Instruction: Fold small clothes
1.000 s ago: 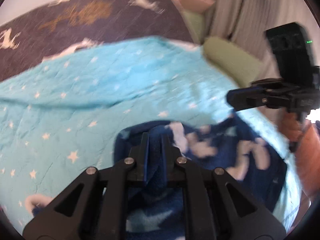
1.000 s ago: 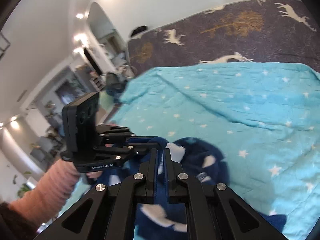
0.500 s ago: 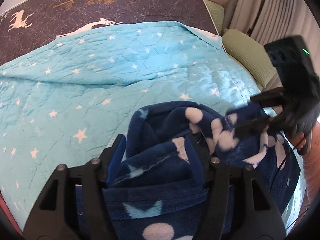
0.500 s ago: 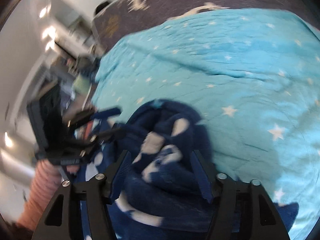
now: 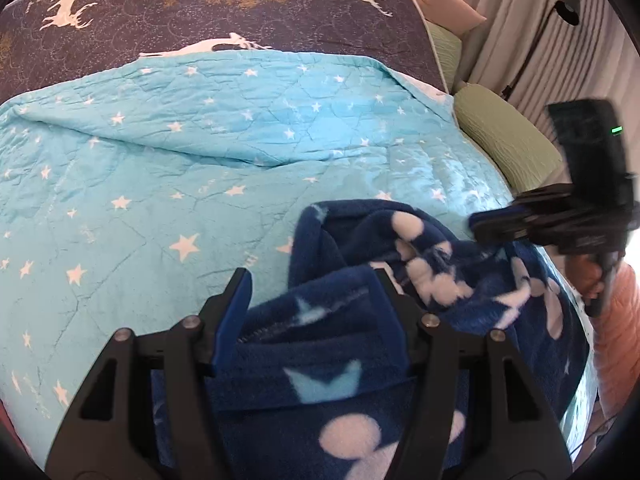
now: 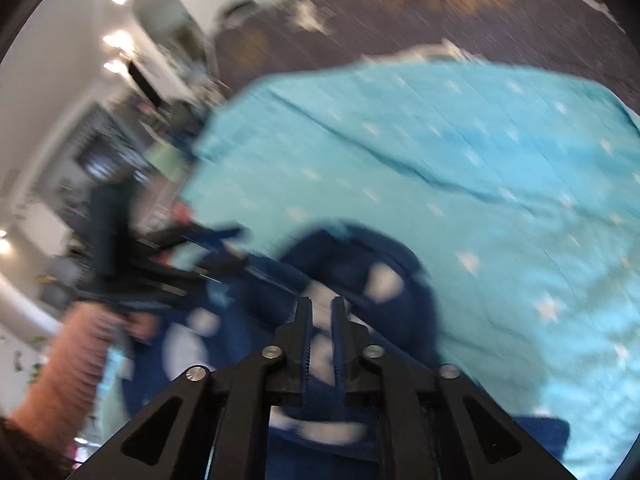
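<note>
A small navy fleece garment (image 5: 360, 320) with white and pale-blue shapes lies bunched on the turquoise star quilt (image 5: 200, 160). My left gripper (image 5: 314, 284) is open, its fingers spread to either side of a fold of the fleece. My right gripper (image 6: 321, 304) is shut on the fleece garment (image 6: 380, 280), fabric showing between its fingers. The right gripper also shows at the right of the left wrist view (image 5: 480, 226), over the garment's far side. The right wrist view is blurred by motion; the left gripper (image 6: 224, 236) shows there at the left.
The quilt covers a bed with a dark deer-print cover (image 5: 240, 4) at the far end. Green pillows (image 5: 504, 140) and curtains (image 5: 520, 20) lie to the right. A room with shelves and lights (image 6: 112, 80) shows left in the right wrist view.
One second ago both grippers were shut on the fleece. Both opened and dropped it on the quilt. Now the right gripper has shut on it again; the left stays open.
</note>
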The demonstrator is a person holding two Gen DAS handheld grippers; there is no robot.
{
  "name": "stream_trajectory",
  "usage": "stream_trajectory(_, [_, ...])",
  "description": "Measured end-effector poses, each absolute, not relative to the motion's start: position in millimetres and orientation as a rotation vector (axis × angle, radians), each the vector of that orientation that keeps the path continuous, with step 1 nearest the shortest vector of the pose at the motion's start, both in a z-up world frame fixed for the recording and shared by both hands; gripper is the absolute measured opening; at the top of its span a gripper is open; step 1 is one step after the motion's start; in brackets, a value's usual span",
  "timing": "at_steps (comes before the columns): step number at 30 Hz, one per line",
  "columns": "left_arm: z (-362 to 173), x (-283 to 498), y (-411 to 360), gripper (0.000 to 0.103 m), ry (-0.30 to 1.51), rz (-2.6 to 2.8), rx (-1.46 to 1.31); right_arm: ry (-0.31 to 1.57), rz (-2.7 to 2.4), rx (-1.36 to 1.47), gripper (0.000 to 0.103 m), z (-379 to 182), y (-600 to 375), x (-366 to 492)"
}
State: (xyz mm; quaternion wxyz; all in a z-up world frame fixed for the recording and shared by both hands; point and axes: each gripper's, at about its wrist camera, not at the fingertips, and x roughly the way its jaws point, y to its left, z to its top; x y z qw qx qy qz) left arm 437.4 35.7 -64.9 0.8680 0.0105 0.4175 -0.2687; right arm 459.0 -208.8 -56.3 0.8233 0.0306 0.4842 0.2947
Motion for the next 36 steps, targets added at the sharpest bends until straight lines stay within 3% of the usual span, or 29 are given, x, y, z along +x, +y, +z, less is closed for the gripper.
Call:
stream_trajectory(6, [-58,394,29,0.062,0.831,-0.663,0.129,0.914,0.644,0.124,0.014,-40,-240,425])
stream_trajectory(8, [-57,378,28,0.062,0.814,-0.679,0.184,0.885,0.670,0.100,0.020,-32,-246,406])
stream_trajectory(10, [-58,366,26,0.062,0.812,-0.704,0.232,0.895,0.702,0.030,0.026,-33,-244,387])
stream_trajectory(15, [-76,374,2,0.062,0.902,-0.773,0.281,1.035,0.697,-0.041,0.026,-69,-214,395])
stream_trajectory(18, [-89,408,-11,0.061,0.891,-0.622,0.322,1.014,0.508,0.000,0.026,-80,-217,428])
stream_trajectory(21, [-84,448,4,0.061,0.884,-0.407,0.202,0.971,0.163,0.144,0.028,-87,-251,464])
stream_trajectory(23, [-75,455,26,0.061,0.856,-0.329,0.093,0.990,0.195,0.208,0.028,-90,-263,463])
stream_trajectory(27, [-66,430,60,0.061,0.817,-0.308,0.047,0.950,0.228,0.240,0.029,-83,-291,423])
stream_trajectory(30, [-63,397,94,0.062,0.828,-0.278,-0.016,0.884,0.209,0.298,0.037,-73,-323,371])
stream_trajectory(33, [-65,352,136,0.075,0.858,-0.246,-0.160,0.845,0.197,0.334,0.043,-69,-341,323])
stream_trajectory(36, [-72,305,160,0.080,0.883,-0.246,-0.243,0.829,0.179,0.358,0.049,-69,-352,271])
